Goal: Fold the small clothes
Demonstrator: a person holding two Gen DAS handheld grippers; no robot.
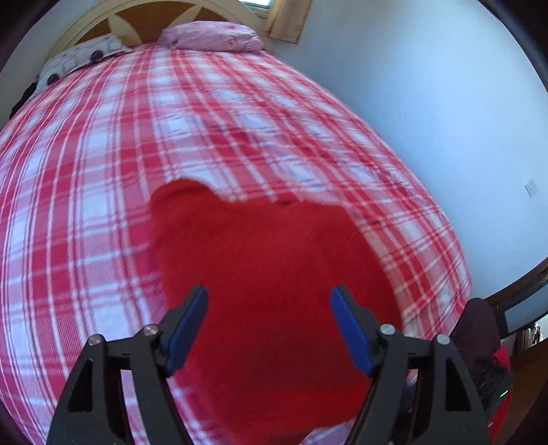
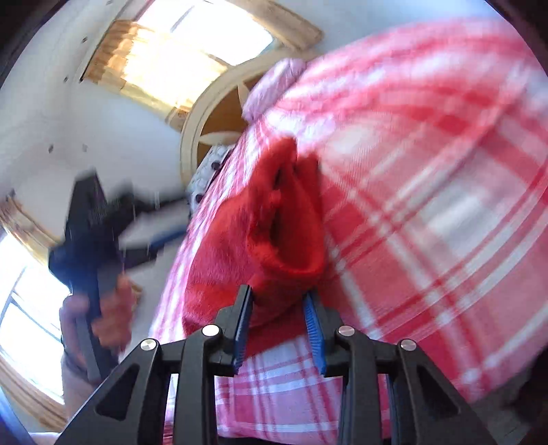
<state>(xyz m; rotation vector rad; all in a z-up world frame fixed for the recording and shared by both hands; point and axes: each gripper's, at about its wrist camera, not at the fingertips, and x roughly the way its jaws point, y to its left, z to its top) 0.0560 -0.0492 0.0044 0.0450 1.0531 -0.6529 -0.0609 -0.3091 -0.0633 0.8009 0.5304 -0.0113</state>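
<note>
While the left tool [image 1: 269, 308] hangs with its blue-padded fingers [image 1: 186, 328] spread wide and nothing between them, the red garment [image 1: 274, 291] lies directly beneath and ahead of it on the bed, filling the gap between the two pads in the left wrist view. In the right wrist view, the right tool [image 2: 279, 309] has its fingers drawn in close on a bunched edge of the same red fleecy garment [image 2: 274, 232], the fabric pinched between the blue pads [image 2: 313, 325] and lifted into a puckered fold that stands up from the bedspread. That view is blurred, so finer detail of the fold cannot be made out.

Under the garment, the red and white plaid bedspread [image 1: 137, 154] covers the whole bed. To the left in the right wrist view, the left tool [image 2: 99, 219] shows as a dark blurred shape gripped by a hand [image 2: 109, 308], well apart from the right one.

Farther off, at the head of the bed, a pink pillow [image 1: 212, 36] sits beside a white pillow with dark spots [image 1: 82, 56], both against a cream arched headboard [image 1: 161, 13]. Beyond that, a bright window [image 2: 191, 44] with tan curtains is set in the pale wall [image 1: 428, 119].
</note>
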